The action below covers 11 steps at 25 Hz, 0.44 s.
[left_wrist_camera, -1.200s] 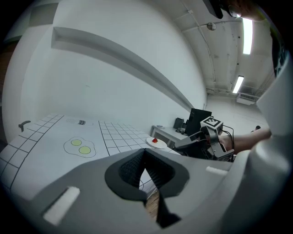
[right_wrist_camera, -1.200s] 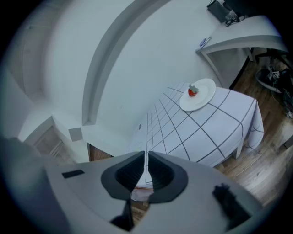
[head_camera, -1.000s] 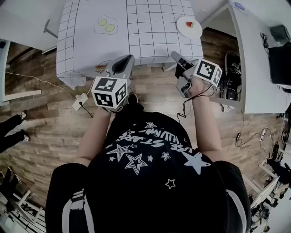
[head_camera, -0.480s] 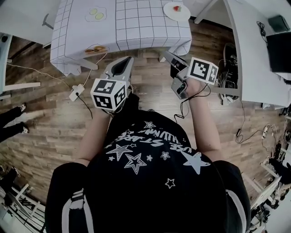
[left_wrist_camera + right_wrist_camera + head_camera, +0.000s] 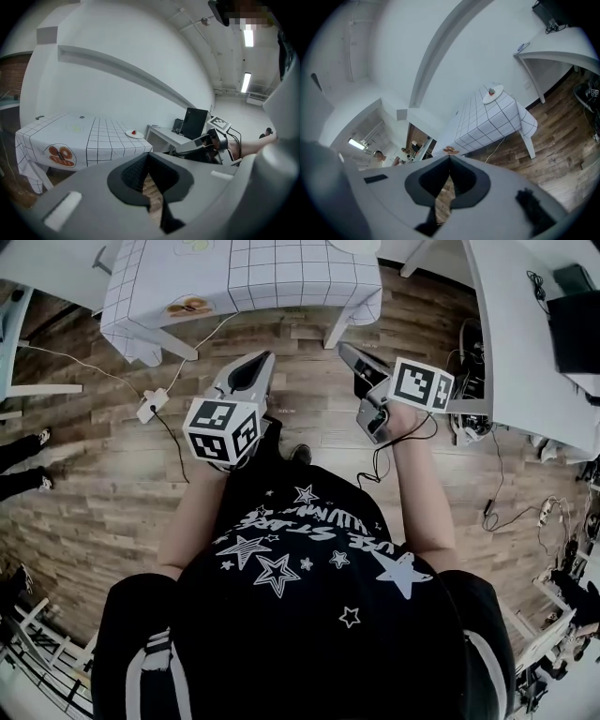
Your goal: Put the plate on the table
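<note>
A white plate (image 5: 134,134) with a small red item on it stands near the corner of a table (image 5: 101,138) covered in a white checked cloth. The right gripper view shows that plate (image 5: 492,93) too, far off. In the head view only the table's near part (image 5: 281,277) shows at the top. My left gripper (image 5: 258,360) is held over the wooden floor, well short of the table, its jaws closed tip to tip on nothing (image 5: 148,157). My right gripper (image 5: 347,350) hangs alongside, also shut and empty (image 5: 450,159).
White desks stand at the right, one carrying a dark monitor (image 5: 574,324). A power strip (image 5: 150,407) and cables lie on the floor left of the table. A person's feet (image 5: 23,451) show at the far left. A chair frame (image 5: 42,652) sits bottom left.
The table has slid toward the top of the head view and the plate has nearly left it, so I am farther from the table. Both grippers stay shut and empty.
</note>
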{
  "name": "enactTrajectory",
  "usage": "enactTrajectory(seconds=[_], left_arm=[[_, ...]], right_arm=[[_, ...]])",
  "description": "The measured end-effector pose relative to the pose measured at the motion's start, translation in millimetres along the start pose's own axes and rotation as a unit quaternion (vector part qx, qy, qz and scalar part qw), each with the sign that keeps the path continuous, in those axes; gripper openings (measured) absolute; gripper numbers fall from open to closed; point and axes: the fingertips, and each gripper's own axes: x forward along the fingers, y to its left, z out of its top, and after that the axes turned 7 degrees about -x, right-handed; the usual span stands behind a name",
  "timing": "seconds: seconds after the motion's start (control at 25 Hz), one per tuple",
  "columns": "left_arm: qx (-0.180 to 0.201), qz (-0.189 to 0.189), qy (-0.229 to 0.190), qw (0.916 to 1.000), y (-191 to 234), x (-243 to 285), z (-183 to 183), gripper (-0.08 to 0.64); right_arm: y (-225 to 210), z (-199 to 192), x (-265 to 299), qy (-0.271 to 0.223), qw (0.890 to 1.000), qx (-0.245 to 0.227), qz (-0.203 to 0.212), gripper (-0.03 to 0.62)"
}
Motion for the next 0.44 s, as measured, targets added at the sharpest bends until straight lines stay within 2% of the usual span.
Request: enactTrajectory(seconds=[0.44], left_arm=[[0.008,0.021,-0.017,0.9996,-33,-46,-5,0.009]], right_arm=[[33,-35,-27,-0.001,1.0,-0.012,0.024,0.014]])
